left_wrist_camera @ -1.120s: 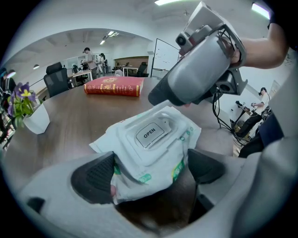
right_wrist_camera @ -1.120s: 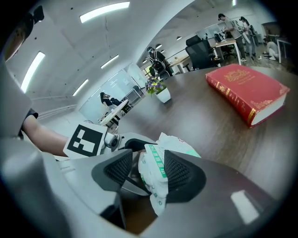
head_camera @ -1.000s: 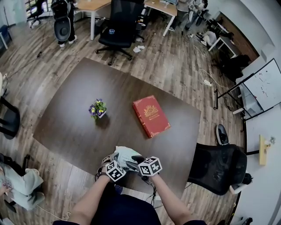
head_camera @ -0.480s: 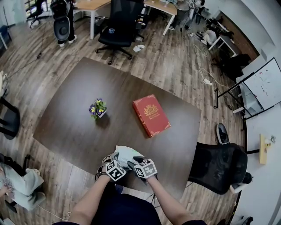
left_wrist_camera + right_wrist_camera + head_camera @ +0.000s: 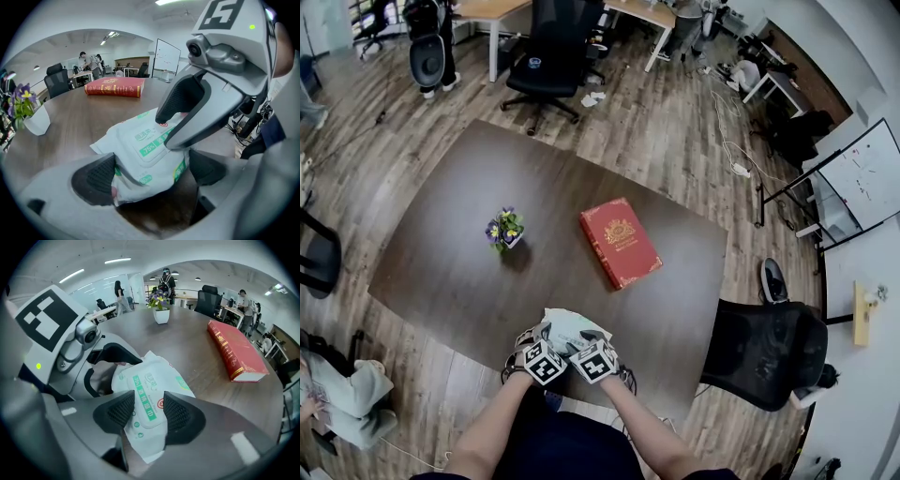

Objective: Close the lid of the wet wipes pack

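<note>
Left gripper [image 5: 150,173]: jaws pinched on the near end of the wet wipes pack [image 5: 140,152], one ribbed pad against each side edge, film creased between them.

Right gripper [image 5: 149,414]: jaws narrowly spread, set down from above onto the pack's lid [image 5: 146,404], one pad at each side of it, green print showing in the gap. Reached in from the upper right of the left gripper view, tip touching the lid.

Lid: lay flat on the top of the pack.

Pack: white with green labels, far end resting on the tabletop [image 5: 450,253], found at the lower centre of the head view, close to the near edge, half covered by both marker cubes.

Tabletop: dark brown wood.

Red book [image 5: 621,242]: lay flat at the centre of the head view, well apart from the pack.

Small white pot of purple and yellow flowers [image 5: 505,229]: stood upright left of the book, well apart from both.

Black office chair [image 5: 764,352]: at the lower right, beside the tabletop.

Whiteboard [image 5: 861,187]: at the right edge.
</note>
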Demonstrator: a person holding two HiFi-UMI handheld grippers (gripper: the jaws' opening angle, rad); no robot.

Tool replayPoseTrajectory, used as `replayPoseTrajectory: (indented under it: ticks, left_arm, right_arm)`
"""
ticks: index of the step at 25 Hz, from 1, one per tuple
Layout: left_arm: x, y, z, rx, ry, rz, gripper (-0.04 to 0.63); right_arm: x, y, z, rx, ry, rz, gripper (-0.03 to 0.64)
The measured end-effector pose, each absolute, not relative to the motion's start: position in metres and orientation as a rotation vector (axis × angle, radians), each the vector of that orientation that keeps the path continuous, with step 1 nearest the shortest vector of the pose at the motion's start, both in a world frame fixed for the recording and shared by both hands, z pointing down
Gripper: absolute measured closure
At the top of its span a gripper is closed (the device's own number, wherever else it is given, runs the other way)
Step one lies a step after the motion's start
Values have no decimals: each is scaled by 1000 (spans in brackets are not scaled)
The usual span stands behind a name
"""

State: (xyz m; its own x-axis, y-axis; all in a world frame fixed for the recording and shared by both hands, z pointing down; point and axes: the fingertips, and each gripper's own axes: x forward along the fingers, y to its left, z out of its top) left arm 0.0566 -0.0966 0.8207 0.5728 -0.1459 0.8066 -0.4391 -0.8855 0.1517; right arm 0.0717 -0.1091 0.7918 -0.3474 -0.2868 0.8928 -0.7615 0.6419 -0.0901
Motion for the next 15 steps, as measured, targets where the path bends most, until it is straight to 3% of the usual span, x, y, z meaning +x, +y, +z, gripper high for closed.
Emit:
replayPoseTrajectory:
  ticks: [15]
  left_arm:
    - [58, -95, 823, 2477, -480, 1222, 107]
  right_arm:
    - [76, -111, 785, 839, -1892, 435, 422]
